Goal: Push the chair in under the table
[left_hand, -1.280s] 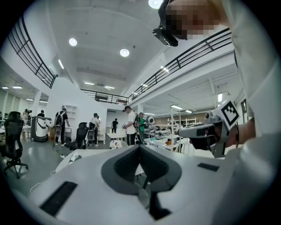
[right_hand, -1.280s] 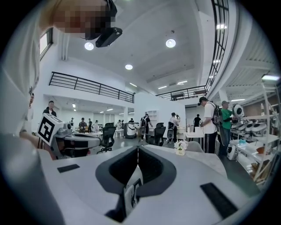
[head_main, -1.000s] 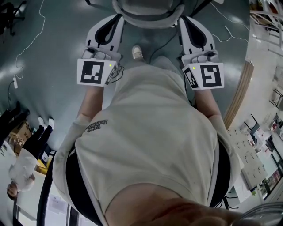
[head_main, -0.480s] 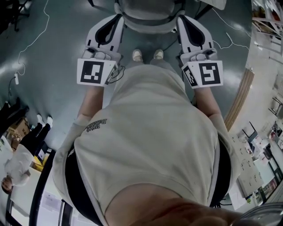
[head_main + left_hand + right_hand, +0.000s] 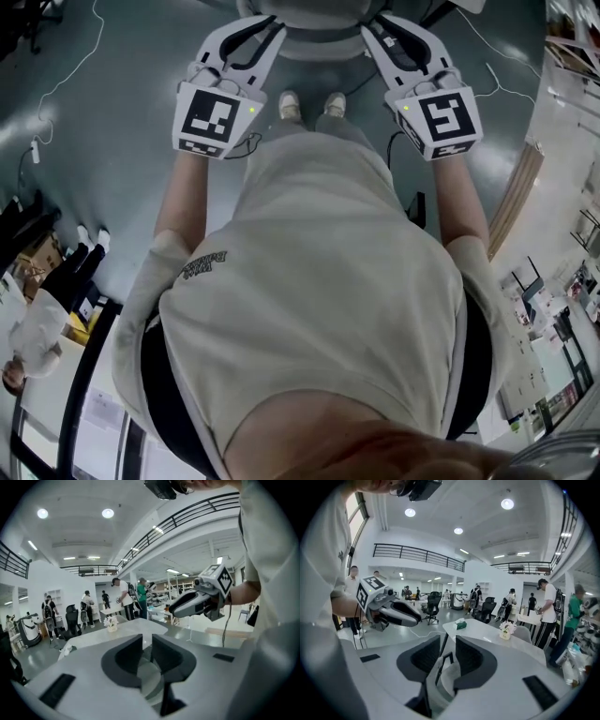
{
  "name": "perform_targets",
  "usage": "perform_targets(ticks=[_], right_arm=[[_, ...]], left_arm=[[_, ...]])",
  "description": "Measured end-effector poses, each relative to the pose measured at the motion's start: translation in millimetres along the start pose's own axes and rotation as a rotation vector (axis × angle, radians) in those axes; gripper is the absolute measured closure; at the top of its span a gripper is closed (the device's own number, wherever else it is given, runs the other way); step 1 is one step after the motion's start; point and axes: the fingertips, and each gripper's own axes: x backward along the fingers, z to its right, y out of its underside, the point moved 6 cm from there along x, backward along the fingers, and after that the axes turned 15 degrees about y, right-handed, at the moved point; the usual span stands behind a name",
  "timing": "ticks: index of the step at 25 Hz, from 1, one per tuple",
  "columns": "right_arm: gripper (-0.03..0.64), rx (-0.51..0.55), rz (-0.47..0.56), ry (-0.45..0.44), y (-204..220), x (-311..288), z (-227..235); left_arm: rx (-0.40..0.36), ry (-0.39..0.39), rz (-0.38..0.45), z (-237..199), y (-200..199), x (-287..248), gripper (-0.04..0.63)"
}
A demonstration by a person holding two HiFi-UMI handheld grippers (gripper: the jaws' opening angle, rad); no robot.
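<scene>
Right under the head cam, the person's beige T-shirt (image 5: pixel 319 309) fills most of the view, w/ both forearms stretched fwd and white shoes (image 5: pixel 291 105) planted on the grey floor (image 5: pixel 112 169). The left gripper (image 5: pixel 272 26) and right gripper (image 5: pixel 372 28) are held side by side, marker cubes up, tips angled inward at either side of the chair (image 5: pixel 319 11). Only its grey back shows there, at the top edge just past the feet. In the left gripper view the jaws are opening: a slim gap, w/ the chair's pale rim low in it; can't tell if the pads touch it. In the right gripper view the jaws are opening too. The gap is clearly wider, and the chair's rim and a dark frame piece sit btwn them, pads not pressing. The chair stands btwn the person and the table (image 5: pixel 487 631). The table's grey top has a green tissue box (image 5: pixel 461 625) and a small vase of flowers (image 5: pixel 505 630) on it, set apart from each other. Farther off: office chairs (image 5: pixel 432 603), several people (image 5: pixel 546 606) standing, a railed mezzanine (image 5: pixel 417 555) and ceiling lights (image 5: pixel 507 504).
</scene>
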Motion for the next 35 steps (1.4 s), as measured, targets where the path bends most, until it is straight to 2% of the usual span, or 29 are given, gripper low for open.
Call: perform_targets(ticks=[1,3,5,9,16,22,27,35], right_arm=[[0.494,0.026,-0.031,-0.022,7,-6,1],[0.479,0.075,-0.089,-0.068,22,-19,1],[0.466,0.116,-0.14,-0.119,39,-31,-2],[0.429,0.187,-0.244,-0.214,78,-53,-15],[0.399,0.275,-0.396,-0.348,158,-90,-35],[0.385,0.316,-0.489,-0.454,210,-115,-64],[0.381,0.348,-0.538,-0.512,246,-132,-81],[0.368,0.418,-0.607,-0.569,293,-147,-92]], left_arm=[[0.003,0.027,-0.021,-1,5,-8,0.538],[0.003,0.082,-0.064,-3,15,-23,0.475],[-0.038,0.116,-0.119,-3,28,-36,0.468],[-0.138,0.177,-0.296,-2,74,-61,0.43],[-0.203,0.398,-0.481,6,154,-119,0.383],[-0.252,0.52,-0.612,15,221,-145,0.37],[-0.259,0.577,-0.679,15,266,-159,0.365],[-0.246,0.652,-0.717,13,303,-174,0.365]])
